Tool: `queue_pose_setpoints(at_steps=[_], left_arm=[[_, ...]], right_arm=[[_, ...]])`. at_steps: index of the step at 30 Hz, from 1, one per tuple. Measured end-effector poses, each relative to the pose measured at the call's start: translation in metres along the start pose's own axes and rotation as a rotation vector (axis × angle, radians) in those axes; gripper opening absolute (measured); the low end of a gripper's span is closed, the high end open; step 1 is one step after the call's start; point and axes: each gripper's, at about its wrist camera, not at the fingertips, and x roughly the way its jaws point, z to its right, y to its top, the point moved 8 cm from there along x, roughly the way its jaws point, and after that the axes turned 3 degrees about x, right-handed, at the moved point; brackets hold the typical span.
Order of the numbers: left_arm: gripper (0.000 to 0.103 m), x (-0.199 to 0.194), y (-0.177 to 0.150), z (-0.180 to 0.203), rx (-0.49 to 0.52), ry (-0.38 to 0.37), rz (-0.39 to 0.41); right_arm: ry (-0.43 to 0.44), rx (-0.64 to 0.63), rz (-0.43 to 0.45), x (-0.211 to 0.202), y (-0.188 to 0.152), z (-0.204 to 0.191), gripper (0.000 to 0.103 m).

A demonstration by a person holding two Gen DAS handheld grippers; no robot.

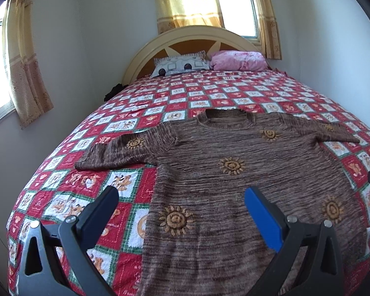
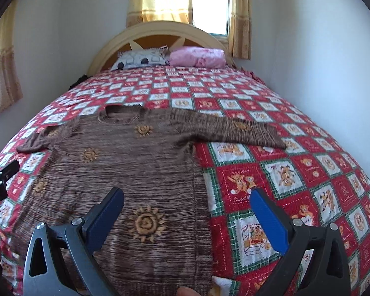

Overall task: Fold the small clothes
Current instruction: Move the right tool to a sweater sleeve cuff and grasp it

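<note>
Brown sweater [image 1: 234, 172] lies flat on quilt [image 1: 69, 197], face up, both sleeves spread out, neck toward headboard [image 1: 194, 37]. No containers in view. Left gripper [image 1: 181, 197] hovers over sweater's lower left edge, fingers wide apart, nothing held. Right gripper [image 2: 187, 198] hovers over lower right edge, fingers also wide apart, empty. Patterned pillow [image 1: 180, 65] and pink pillow [image 1: 239, 60] rest at head of bed, well apart from sweater. Yellow curtains [image 1: 185, 2] hang behind headboard. Nothing lies on sweater.

Quilted bed [image 1: 209, 91] holds a brown sweater [image 1: 234, 185] (spread flat) and two pillows [image 1: 182, 65]
</note>
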Motion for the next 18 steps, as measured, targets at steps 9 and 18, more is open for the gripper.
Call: queue_pose_setpoints(at_steps=[9, 18], left_arm=[[0.103, 0.048, 0.012, 0.013, 0.034, -0.002, -0.03], [0.103, 0.099, 0.02, 0.012, 0.046, 0.014, -0.074]], right_arm=[[-0.037, 0.048, -0.066, 0.048, 0.013, 0.043, 0.102], [-0.07, 0.129, -0.108, 0.093, 0.035, 0.099, 0.102]])
